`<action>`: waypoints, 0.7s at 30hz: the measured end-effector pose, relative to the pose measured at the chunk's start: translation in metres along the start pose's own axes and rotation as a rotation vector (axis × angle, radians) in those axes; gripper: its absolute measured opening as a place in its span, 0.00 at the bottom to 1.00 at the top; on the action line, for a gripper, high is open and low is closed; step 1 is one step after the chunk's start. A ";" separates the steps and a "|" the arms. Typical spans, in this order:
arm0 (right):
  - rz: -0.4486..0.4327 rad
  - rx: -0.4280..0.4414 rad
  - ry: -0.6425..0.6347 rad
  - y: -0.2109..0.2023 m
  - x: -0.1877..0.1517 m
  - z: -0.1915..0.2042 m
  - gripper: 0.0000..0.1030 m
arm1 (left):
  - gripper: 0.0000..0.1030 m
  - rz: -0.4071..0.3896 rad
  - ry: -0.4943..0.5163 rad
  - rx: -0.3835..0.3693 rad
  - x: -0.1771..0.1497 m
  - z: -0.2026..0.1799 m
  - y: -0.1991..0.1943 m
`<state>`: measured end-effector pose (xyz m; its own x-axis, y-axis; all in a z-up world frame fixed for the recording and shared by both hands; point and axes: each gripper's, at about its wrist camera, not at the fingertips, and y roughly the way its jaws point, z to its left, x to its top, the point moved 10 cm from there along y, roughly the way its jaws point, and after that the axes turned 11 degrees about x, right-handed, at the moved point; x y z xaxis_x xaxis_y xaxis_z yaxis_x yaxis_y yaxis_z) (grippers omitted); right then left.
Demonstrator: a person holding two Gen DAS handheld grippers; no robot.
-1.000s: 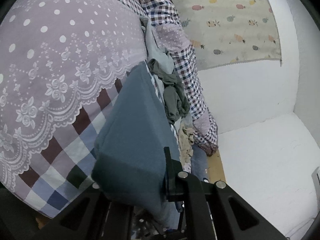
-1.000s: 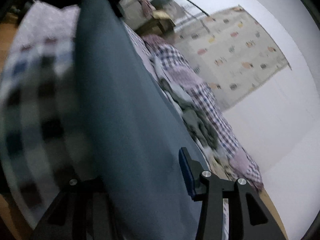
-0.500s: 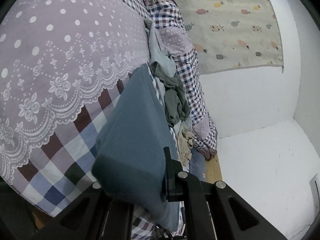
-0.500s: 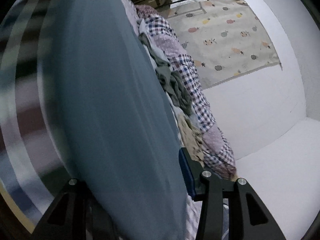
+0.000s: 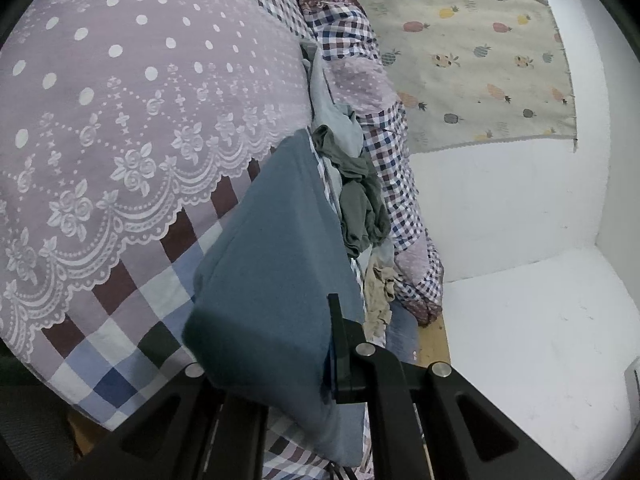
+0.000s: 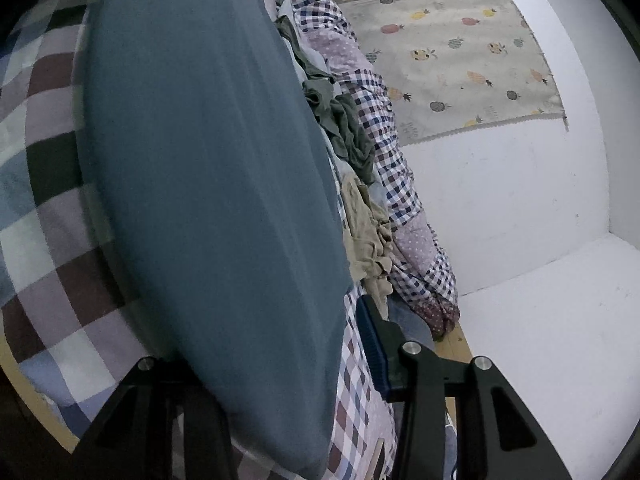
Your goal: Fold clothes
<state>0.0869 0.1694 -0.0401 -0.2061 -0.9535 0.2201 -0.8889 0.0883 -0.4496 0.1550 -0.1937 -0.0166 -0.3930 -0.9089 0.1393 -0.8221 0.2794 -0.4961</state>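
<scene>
Cloth (image 5: 276, 264) blue, folded | left claw (image 5: 264, 372) clamped on it | right claw (image 6: 260, 360) likewise, over bed (image 5: 120, 120)

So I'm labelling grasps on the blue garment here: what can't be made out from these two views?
- Left wrist view: the blue garment covers the left gripper's left finger, hiding the contact.
- Right wrist view: the same cloth hides the right gripper's left finger; the grip is unclear.
- Both views: the garment's type is unreadable.

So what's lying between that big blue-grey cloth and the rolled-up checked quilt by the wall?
A heap of unfolded clothes: a dark grey-green garment, a pale blue one and a beige one. Both views show it between the blue-grey cloth and the checked quilt.
</scene>
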 end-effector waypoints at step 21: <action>-0.011 0.080 0.031 -0.013 -0.015 0.002 0.08 | 0.06 -0.016 -0.016 0.130 0.001 0.019 0.013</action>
<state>0.1026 0.1815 -0.0394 -0.2103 -0.9447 0.2515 -0.8556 0.0533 -0.5148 0.1519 -0.1966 -0.0392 -0.3724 -0.9182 0.1351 -0.7676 0.2229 -0.6009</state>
